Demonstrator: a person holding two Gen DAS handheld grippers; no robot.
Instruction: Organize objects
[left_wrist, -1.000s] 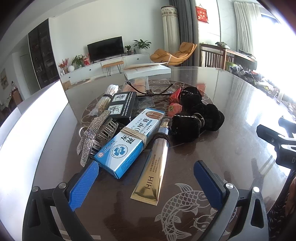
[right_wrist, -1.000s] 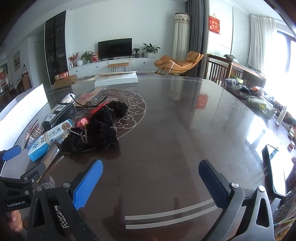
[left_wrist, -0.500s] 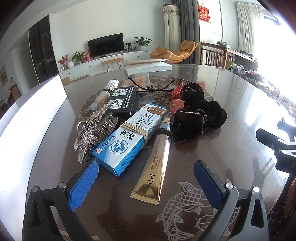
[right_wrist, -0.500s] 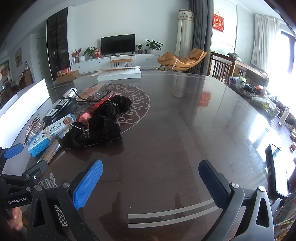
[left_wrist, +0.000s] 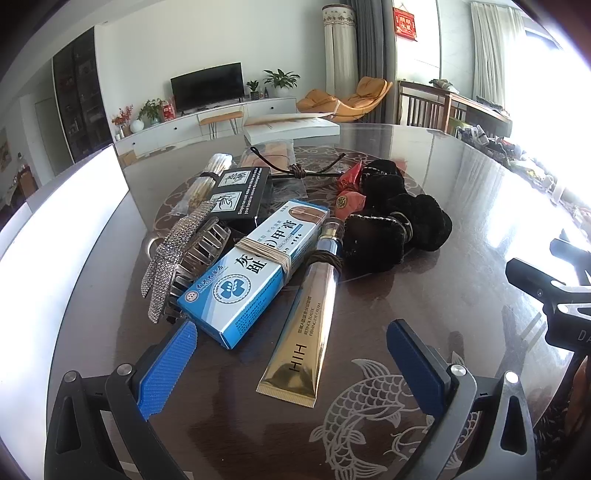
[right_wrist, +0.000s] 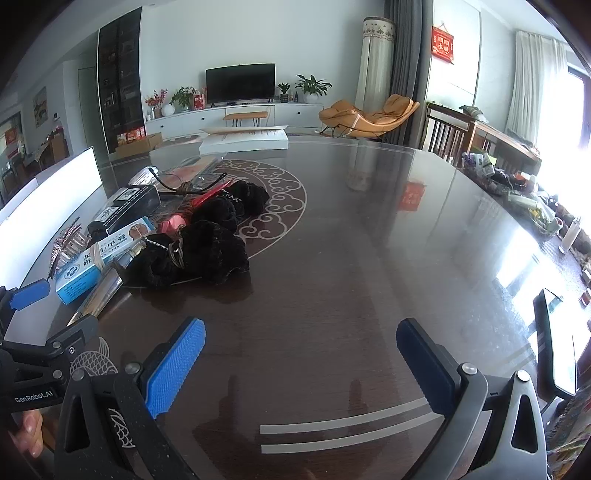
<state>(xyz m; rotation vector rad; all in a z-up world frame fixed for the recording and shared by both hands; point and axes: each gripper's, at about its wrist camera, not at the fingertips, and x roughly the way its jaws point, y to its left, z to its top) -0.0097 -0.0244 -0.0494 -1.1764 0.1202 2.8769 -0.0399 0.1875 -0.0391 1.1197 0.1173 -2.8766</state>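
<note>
While both grippers hang above the dark glossy table (right_wrist: 369, 258), neither touches anything. The left gripper (left_wrist: 291, 358) has its jaws spread wide, empty, its blue pads (left_wrist: 168, 365) flanking the near end of the gold tube (left_wrist: 306, 332), which lies flat with its cap pointing away. Just left of the tube, and overlapping it slightly, lies the blue-and-white box (left_wrist: 255, 273), bound with a tan rubber band. A rhinestone hair claw (left_wrist: 177, 258) leans against the box's left side. Behind the box sits a black carton (left_wrist: 236, 195), with a bundle of sticks (left_wrist: 207, 181) to its left. Black furry scrunchies (left_wrist: 395, 221) are heaped to the right of the tube's cap, touching red-wrapped sweets (left_wrist: 349, 195). The right gripper (right_wrist: 299, 362) is also wide open and empty, over bare tabletop well to the right of the pile; the scrunchies (right_wrist: 207, 251) are the nearest items to it. A white flat box (right_wrist: 243, 140) rests at the far edge.
</note>
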